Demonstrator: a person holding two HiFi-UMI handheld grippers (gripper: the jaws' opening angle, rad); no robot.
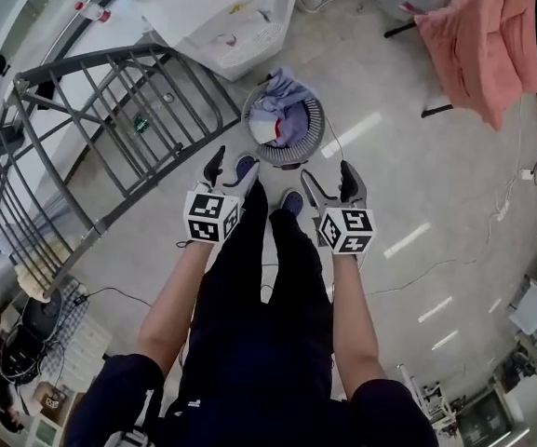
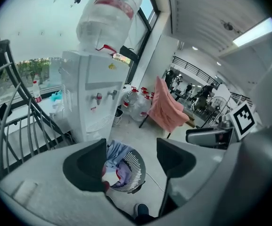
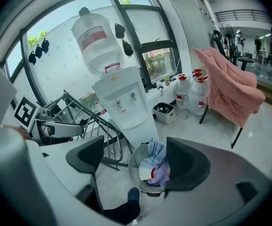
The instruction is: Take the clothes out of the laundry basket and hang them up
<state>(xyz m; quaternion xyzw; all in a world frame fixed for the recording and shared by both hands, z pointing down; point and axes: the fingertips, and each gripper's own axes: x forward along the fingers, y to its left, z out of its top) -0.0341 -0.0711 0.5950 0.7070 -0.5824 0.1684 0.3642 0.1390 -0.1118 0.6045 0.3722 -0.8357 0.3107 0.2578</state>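
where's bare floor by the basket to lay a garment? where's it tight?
Free: the floor right of the laundry basket, open up to the pink cloth on the chair. Tight: the basket's left, where the drying rack stands close, and beyond it, the water dispenser. The left gripper and right gripper are open, empty.

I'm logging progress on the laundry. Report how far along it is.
Done: nothing certain. A pink cloth hangs over a stand, but the drying rack shows only bare bars. In hand: nothing. The left gripper and right gripper hover near the laundry basket, jaws apart and empty. Left: the clothes piled in the basket need lifting out and hanging.
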